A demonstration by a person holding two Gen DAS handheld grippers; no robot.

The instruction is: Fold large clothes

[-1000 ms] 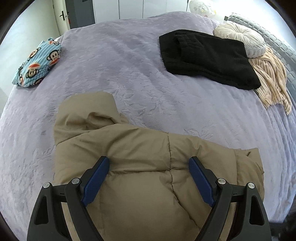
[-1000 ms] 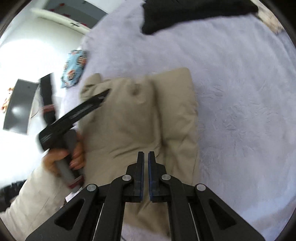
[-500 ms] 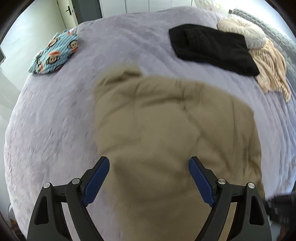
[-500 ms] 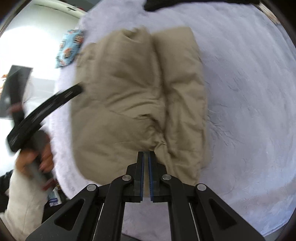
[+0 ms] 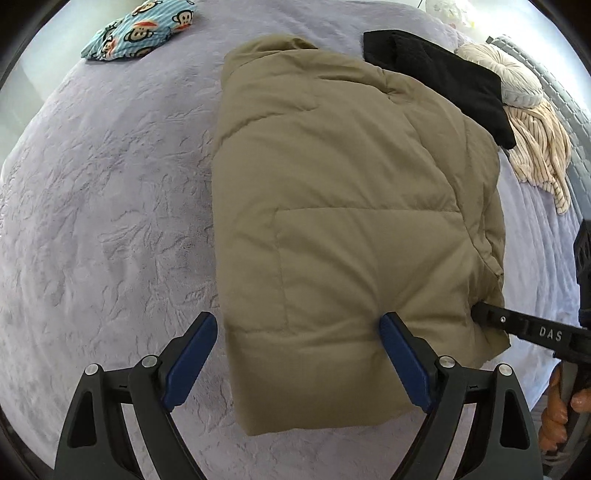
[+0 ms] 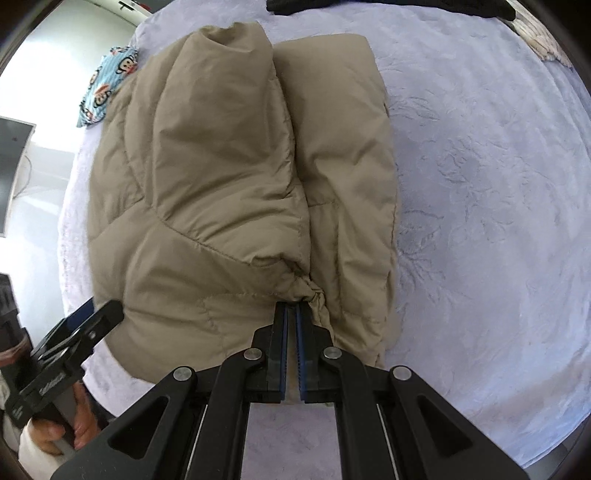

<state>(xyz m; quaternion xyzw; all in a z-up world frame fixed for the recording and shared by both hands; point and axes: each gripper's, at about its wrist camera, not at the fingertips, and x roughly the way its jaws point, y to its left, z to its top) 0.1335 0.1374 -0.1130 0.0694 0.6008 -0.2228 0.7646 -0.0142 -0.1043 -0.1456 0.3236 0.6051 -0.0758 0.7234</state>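
While the lilac bedspread fills most of both views, the thing that matters on it is my khaki puffer coat, lying folded into a thick bundle near the bed's near edge, with its collar end pointing away from me toward the far side. In the right wrist view the coat shows as two long padded lobes side by side with a deep crease between them, and that crease runs down to a puckered knot of fabric at my right tongs. Those tongs are pinched almost together, with only a thin slit between the blue pads, and a gathered bit of the coat's hem is caught between them. My left tongs are spread wide and grip nothing; the jaws straddle the near end of the bundle, the right pad touching the coat and the left pad just beside its edge over the bedspread. Beyond the coat lies a black garment, partly hidden by the coat's far edge, and next to it a striped cream cloth with a round cushion above that. A blue monkey-print cloth sits well apart at the bed's far left.
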